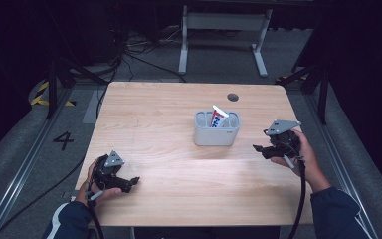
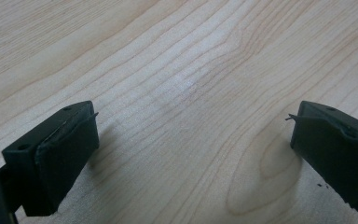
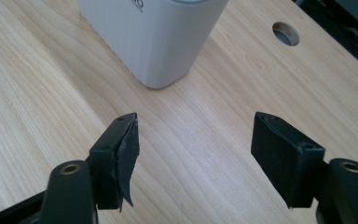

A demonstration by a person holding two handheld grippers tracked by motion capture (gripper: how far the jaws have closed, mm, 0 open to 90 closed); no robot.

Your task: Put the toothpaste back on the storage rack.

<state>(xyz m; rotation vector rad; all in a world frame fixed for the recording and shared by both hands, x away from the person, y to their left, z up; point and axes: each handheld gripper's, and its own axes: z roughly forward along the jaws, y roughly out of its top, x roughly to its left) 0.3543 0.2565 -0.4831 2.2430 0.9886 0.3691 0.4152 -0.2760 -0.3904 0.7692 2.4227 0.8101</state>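
grey holder point(image 1: 217, 131) just ahead of my right gripper point(image 3: 193, 156), jaws apart, empty; careless sweep tips it, toothpaste point(image 1: 218, 117) spills. left gripper point(image 2: 191, 154) released too.

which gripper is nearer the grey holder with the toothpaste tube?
Right. The right gripper sits just off the grey holder's right side, jaws open toward it. The left gripper rests near the table's front left, farther away, also open.
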